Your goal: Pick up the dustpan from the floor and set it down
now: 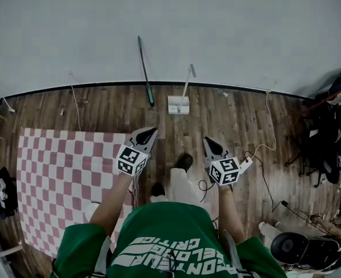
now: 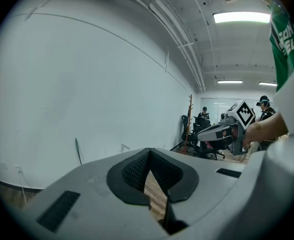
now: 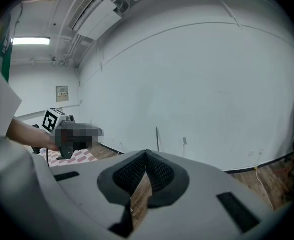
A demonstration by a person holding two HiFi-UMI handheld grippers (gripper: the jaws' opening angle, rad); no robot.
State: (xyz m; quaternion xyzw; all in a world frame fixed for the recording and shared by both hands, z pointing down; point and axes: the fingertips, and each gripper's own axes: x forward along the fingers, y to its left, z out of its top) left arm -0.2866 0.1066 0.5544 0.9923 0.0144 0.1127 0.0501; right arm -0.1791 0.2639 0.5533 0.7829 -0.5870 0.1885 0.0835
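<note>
Both our left hand-held gripper (image 1: 149, 133) and right hand-held gripper (image 1: 210, 143) are closed tight on nothing, and the dustpan (image 1: 179, 104) sits on the floor (image 1: 239, 114) well ahead between them, so we'd step closer and open one before going for its handle (image 1: 187, 81).

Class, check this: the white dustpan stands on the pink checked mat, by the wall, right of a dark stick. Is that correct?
No. The dustpan stands on the bare wooden floor, not on the checked mat, which lies further left. It is by the wall, right of the dark stick. The head view shows this.
</note>
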